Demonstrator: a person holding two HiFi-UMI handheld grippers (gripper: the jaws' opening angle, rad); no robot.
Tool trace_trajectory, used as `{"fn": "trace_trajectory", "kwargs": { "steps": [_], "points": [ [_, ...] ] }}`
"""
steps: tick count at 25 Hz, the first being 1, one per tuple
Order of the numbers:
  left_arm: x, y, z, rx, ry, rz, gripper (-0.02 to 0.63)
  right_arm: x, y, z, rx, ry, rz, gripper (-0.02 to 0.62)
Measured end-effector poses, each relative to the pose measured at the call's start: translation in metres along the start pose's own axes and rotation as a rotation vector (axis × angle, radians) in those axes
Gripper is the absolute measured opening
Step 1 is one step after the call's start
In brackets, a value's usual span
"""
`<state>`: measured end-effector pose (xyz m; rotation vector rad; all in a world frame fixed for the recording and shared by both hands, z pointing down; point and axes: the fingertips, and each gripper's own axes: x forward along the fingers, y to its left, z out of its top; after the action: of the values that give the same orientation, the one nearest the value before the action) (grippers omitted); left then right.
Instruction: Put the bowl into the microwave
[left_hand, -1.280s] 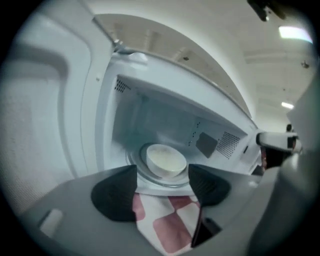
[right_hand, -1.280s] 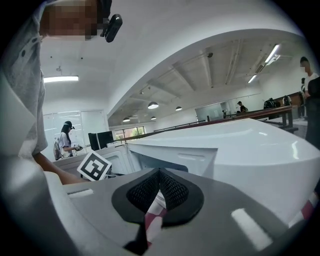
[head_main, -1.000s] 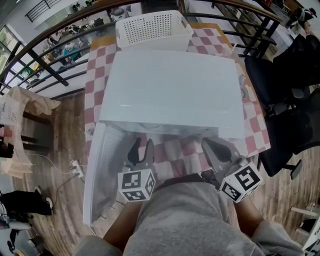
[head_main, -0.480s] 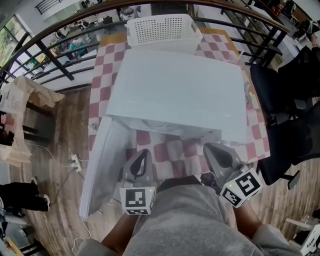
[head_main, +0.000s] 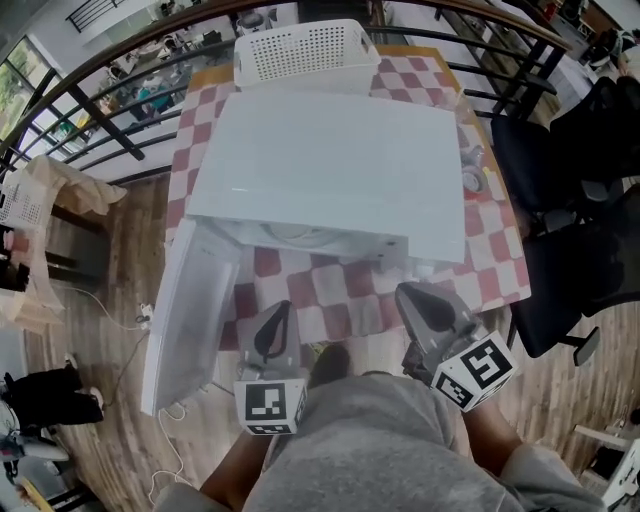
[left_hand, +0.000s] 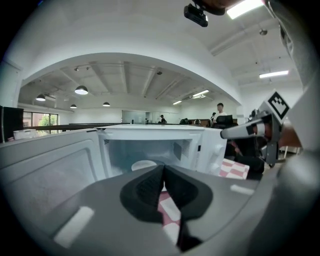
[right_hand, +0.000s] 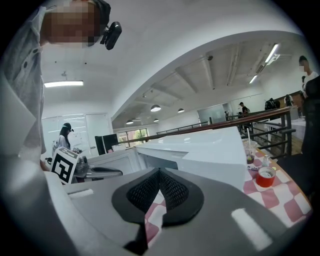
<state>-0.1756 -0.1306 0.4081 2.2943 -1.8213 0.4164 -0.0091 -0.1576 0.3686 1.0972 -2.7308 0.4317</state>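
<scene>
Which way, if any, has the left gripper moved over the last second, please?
Yes: the left gripper has drawn back from the microwave, toward the person.

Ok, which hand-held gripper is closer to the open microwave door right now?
Left. The left hand-held gripper sits just to the right of the open microwave door in the head view. The right hand-held gripper is farther right, across the checkered cloth.

White perforated basket (head_main: 305, 50) at checkered tablecloth's (head_main: 330, 290) far end, black office chairs (head_main: 595, 140) right, wooden floor (head_main: 110, 260)
</scene>
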Motion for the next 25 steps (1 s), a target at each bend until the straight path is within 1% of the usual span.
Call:
{"fn": "trace_trajectory", "kwargs": {
  "steps": [3,6,10,16,20,25],
  "points": [
    [-0.004,-0.025,0.004,0.005,0.0,-0.019,0.011,-0.027,-0.014,-0.003,0.003,0.001,-0.039,-0.002],
    [-0.012,-0.047,0.01,0.007,-0.022,-0.03,0.011,-0.054,-0.023,-0.008,0.003,-0.004,-0.076,-0.002],
    [-0.032,-0.07,0.016,0.004,-0.047,-0.033,0.011,-0.085,-0.023,-0.014,-0.007,-0.011,-0.101,-0.002],
    [-0.067,-0.104,0.019,-0.008,-0.076,-0.032,0.011,-0.129,-0.007,-0.022,-0.039,-0.018,-0.099,-0.002],
    [-0.099,-0.126,0.014,-0.009,-0.086,-0.03,0.011,-0.162,0.005,-0.031,-0.053,-0.021,-0.101,-0.002],
    [-0.129,-0.142,0.008,-0.014,-0.094,-0.015,0.011,-0.191,0.015,-0.039,-0.067,-0.024,-0.101,-0.002]
  ]
}}
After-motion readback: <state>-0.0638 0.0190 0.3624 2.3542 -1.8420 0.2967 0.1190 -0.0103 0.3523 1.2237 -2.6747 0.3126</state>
